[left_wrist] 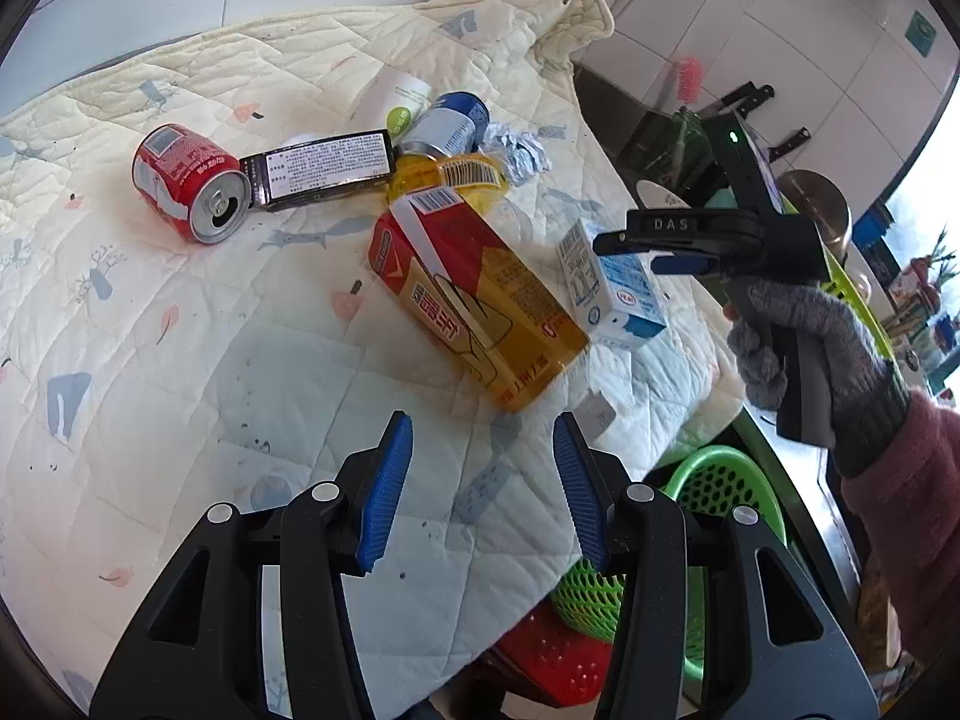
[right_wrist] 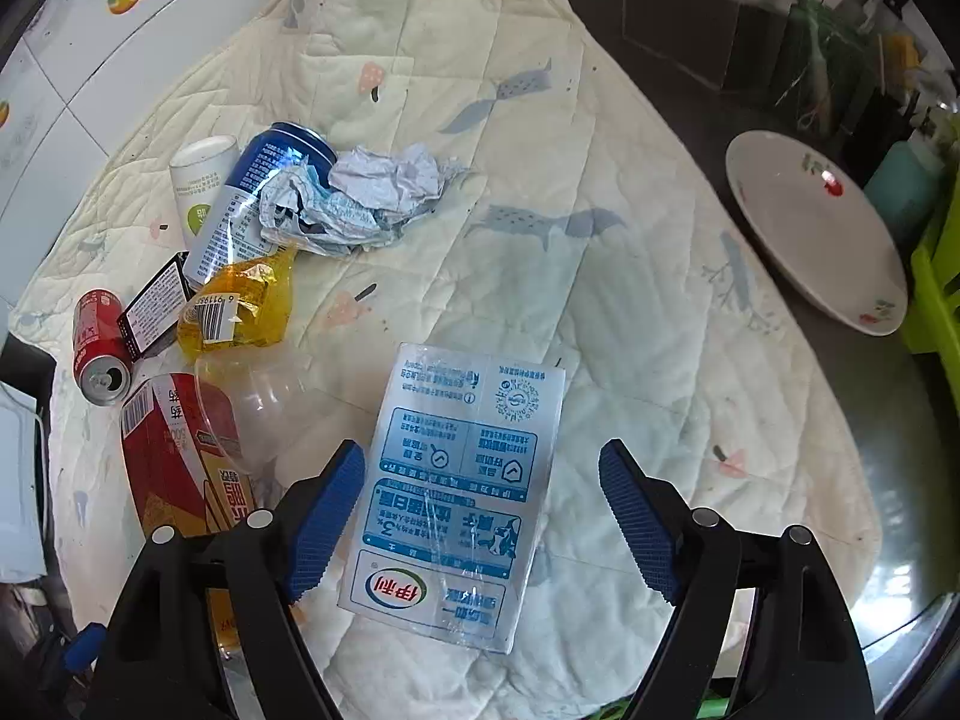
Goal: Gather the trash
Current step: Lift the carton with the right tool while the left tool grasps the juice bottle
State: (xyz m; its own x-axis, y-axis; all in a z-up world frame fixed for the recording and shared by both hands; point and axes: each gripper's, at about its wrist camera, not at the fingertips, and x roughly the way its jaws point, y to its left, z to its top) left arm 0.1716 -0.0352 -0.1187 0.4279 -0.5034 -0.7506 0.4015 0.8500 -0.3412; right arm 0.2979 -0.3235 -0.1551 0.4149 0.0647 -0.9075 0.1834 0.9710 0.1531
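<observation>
Trash lies on a cream quilted cloth (left_wrist: 180, 324). A blue-and-white milk carton (right_wrist: 456, 492) lies flat between the open fingers of my right gripper (right_wrist: 483, 519); it also shows in the left wrist view (left_wrist: 606, 288), under that gripper (left_wrist: 654, 252). My left gripper (left_wrist: 483, 486) is open and empty, just short of a red-and-yellow drink carton (left_wrist: 474, 300). Farther back lie a red can (left_wrist: 189, 183), a black box (left_wrist: 324, 168), a yellow wrapper (left_wrist: 444, 177), a blue can (left_wrist: 447, 123), a white cup (left_wrist: 402, 99) and crumpled paper (right_wrist: 360, 198).
A green perforated basket (left_wrist: 714, 492) and a red one (left_wrist: 552, 654) sit below the table's right edge. A white plate (right_wrist: 816, 228) lies on the dark counter to the right. Knives (left_wrist: 750, 99) and bottles stand at the back.
</observation>
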